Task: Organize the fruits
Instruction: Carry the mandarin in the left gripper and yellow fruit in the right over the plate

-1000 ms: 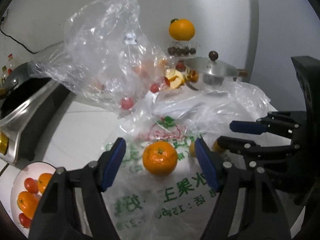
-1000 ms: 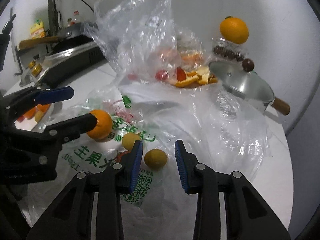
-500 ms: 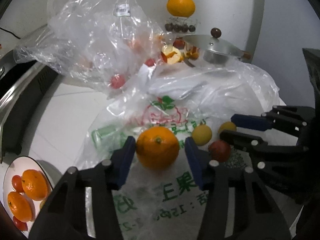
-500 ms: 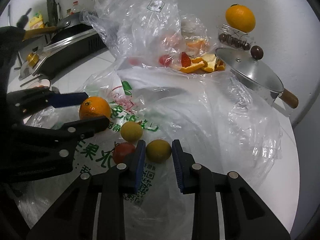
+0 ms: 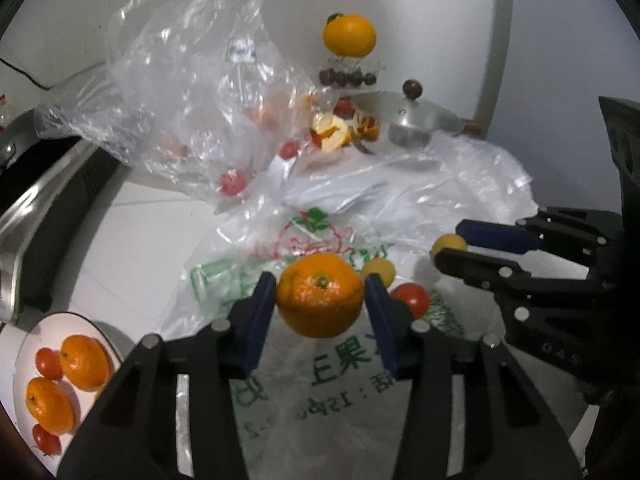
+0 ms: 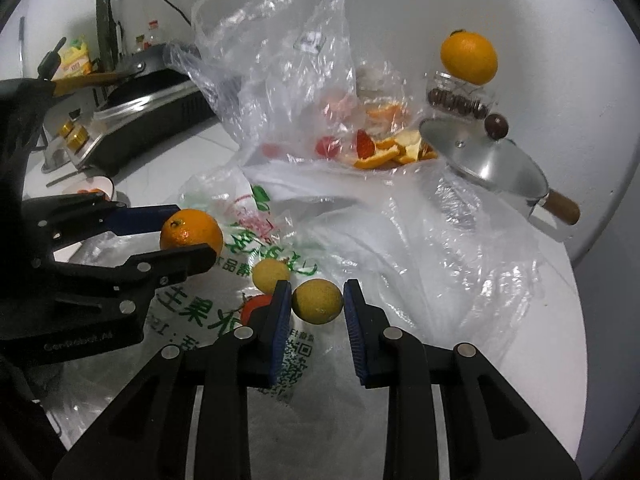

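Note:
My left gripper (image 5: pixel 320 292) is shut on a large orange (image 5: pixel 320 308); both blue pads press its sides above the printed plastic bag (image 5: pixel 320 380). My right gripper (image 6: pixel 316 300) is shut on a small yellow fruit (image 6: pixel 317 312). A second yellow fruit (image 6: pixel 270 276) and a red tomato (image 6: pixel 256 308) lie on the bag just left of it. The right wrist view shows the left gripper (image 6: pixel 194 232) from the side with the orange (image 6: pixel 191 233) between its fingers. A white plate (image 5: pixel 24 360) at lower left holds oranges and tomatoes.
A crumpled clear bag (image 5: pixel 180 92) with tomatoes stands behind, beside orange peel (image 5: pixel 332 136). A steel pot with lid (image 5: pixel 412 120) sits at the back right, and an orange (image 5: pixel 349 35) rests on a jar behind it. A stove (image 5: pixel 48 208) lies along the left.
Both grippers stood open around their fruit a second ago. The left jaws have since shut on the orange and the right jaws on the yellow fruit. The left view has tipped back up slightly.

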`<state>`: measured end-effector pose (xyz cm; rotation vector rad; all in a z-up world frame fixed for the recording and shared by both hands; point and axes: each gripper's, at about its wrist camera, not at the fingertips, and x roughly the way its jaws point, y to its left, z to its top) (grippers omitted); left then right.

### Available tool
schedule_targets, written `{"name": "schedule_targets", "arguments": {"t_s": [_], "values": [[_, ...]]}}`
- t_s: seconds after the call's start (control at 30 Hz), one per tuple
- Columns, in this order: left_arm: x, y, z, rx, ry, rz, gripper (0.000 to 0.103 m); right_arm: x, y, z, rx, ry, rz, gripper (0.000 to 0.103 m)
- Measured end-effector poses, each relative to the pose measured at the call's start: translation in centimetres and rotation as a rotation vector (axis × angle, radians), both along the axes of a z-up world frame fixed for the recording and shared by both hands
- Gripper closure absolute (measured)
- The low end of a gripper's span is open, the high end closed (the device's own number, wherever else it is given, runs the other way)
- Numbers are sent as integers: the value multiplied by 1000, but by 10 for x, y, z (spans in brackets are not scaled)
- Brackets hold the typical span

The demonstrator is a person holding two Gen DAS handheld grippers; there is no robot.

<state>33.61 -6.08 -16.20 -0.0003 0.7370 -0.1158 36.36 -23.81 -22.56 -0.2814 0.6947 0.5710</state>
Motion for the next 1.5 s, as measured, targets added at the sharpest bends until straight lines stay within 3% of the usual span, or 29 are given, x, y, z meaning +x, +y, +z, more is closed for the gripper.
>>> {"name": "schedule_targets", "arguments": {"t_s": [0.73,1.5], "values": [[-81,11,59,15,-160,10,56,-64,-19,57,38,-159,-60,74],[-161,83,67,-4,-209,84,56,-129,58,73,35,-207,44,74]]}}
